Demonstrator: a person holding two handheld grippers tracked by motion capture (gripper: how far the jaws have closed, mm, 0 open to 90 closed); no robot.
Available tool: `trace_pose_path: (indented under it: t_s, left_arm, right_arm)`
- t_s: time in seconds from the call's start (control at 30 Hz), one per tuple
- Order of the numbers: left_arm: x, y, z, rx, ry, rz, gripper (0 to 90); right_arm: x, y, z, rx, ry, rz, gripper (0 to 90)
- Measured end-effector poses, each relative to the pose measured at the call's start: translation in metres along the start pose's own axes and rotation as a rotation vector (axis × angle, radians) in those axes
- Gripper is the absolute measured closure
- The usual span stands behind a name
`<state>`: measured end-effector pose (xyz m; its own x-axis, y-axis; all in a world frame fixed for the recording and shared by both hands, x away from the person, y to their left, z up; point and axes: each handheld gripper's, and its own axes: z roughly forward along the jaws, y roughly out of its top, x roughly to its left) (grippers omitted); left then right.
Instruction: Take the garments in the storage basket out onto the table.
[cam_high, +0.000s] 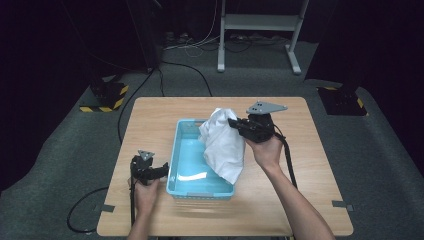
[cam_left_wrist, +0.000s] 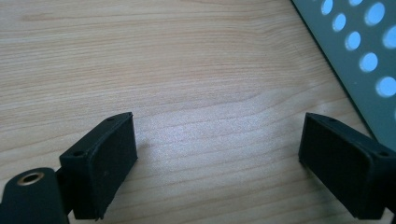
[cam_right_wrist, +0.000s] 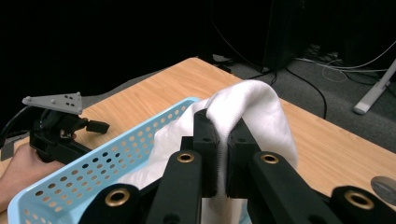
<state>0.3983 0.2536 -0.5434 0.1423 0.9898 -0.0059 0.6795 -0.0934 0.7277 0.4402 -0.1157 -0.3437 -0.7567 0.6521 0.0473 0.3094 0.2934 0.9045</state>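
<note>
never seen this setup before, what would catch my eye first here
The white cloth stands out most: it hangs over the right side of the light blue perforated basket at the middle of the wooden table, pinched in the shut fingers of the right gripper. The left gripper rests open on the table just left of the basket, holding nothing.

One white cloth (cam_high: 223, 142), one light-blue perforated basket (cam_high: 182, 162), one wooden tabletop (cam_high: 310, 175), two hand-held tools, left tool (cam_high: 162, 171), right tool (cam_high: 231, 121), two hands.
</note>
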Motion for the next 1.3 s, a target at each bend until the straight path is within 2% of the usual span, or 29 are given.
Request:
trace_pose_path:
  t_s: [0.23, 0.33, 0.73, 1.3]
  left_arm:
    - [0.0, 0.0, 0.0, 0.0, 0.001, 0.002, 11.4]
    - [0.0, 0.0, 0.0, 0.001, 0.001, 0.002, 11.4]
    - [0.0, 0.0, 0.0, 0.001, 0.001, 0.002, 11.4]
    - [0.0, 0.0, 0.0, 0.001, 0.002, 0.002, 11.4]
  right_arm:
    - [-0.003, 0.005, -0.01, -0.026, -0.008, 0.001, 85.2]
    - [-0.005, 0.007, -0.018, -0.055, -0.017, 0.0, 85.4]
    - [-0.015, 0.008, -0.033, -0.074, -0.043, 0.013, 85.6]
    - [-0.03, 0.01, -0.072, -0.171, -0.093, 0.041, 85.6]
